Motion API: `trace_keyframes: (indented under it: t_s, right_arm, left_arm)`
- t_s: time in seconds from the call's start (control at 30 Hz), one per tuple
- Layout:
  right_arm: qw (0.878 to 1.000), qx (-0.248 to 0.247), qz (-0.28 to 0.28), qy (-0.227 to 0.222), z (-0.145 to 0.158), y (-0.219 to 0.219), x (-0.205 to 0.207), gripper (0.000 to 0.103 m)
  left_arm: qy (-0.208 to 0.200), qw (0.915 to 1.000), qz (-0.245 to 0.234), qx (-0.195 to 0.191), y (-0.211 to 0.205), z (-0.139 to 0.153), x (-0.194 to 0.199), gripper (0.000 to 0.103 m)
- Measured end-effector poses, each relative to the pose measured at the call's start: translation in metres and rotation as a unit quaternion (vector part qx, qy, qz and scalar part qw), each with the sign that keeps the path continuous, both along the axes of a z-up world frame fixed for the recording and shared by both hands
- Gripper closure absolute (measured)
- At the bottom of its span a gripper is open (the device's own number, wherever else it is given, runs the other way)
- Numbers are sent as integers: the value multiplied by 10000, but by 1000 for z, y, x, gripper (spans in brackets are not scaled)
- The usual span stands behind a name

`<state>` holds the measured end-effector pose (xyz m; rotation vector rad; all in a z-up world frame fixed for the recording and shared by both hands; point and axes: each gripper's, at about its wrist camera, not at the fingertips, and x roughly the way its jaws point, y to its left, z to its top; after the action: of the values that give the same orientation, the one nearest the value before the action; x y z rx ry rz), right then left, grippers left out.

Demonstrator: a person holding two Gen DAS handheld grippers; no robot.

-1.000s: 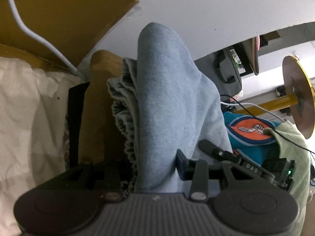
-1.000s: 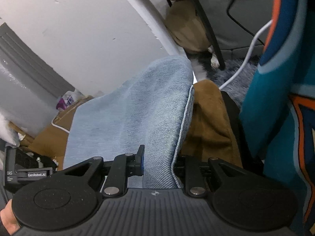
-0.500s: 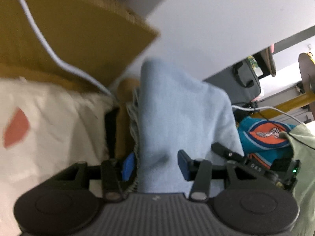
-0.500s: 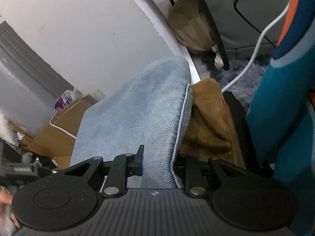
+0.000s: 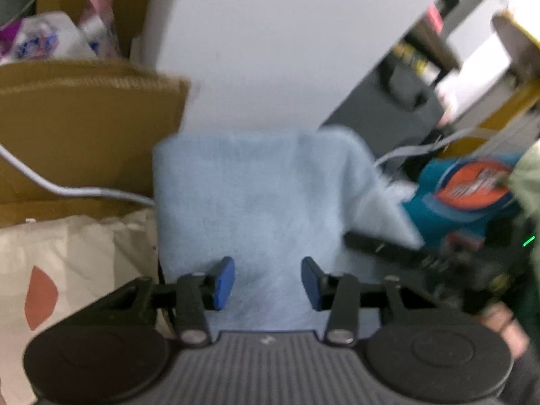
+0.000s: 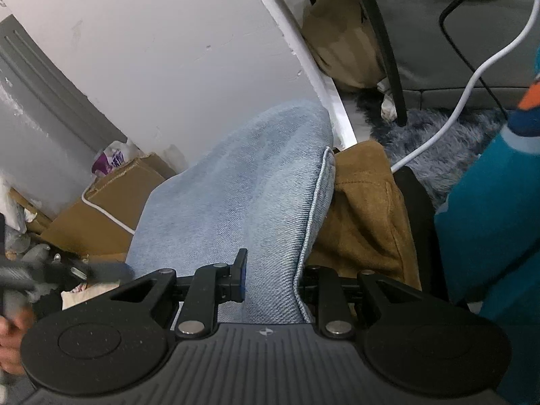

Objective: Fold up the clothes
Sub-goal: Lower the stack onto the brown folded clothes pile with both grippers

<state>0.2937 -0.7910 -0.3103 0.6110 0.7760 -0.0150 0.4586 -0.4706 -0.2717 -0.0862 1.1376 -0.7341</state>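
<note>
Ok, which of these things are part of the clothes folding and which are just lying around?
Job: blue denim garment, brown garment, teal jersey.
Lying about: cardboard box, white cable, fluffy rug.

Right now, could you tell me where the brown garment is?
In the right wrist view, the brown garment lies right of centre, directly against the light blue denim, with the teal jersey further right.

Grey floor [image 6: 449, 67], shaggy blue rug [image 6: 449, 141]
</note>
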Motion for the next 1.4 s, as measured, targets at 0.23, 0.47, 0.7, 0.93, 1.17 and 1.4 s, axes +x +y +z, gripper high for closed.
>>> trace_keyframes:
  t_s: [0.23,0.47,0.7,0.93,1.17,1.4]
  right_arm:
    - [9991,-360,-168,128,11,-4,-3,55]
    - [9940,-974,-356,-360,44,-2,-24,54]
    - [9905,-1331,273,-218,40,22,-2,76]
    - [9920,-1260,-46,100,24,8,27,78]
    - [9848,-1725,-11,217,24,12,60,78]
    - [9827,-1799,-41,438,-3,4,80,77]
  left_arm:
    - [-316,9981,-296,431,-11,-24,-4,59]
    - [-313,9979,-349,446,-13,-28,-4,58]
    - [-658,9958,-438,466,-21,-16,5,60]
    - [-1110,9879,-685,844,-32,-12,17,58]
    - [-1062,9904,-468,754,-38,-15,40,53]
    - [-1030,9916,-296,726,-46,-24,45,47]
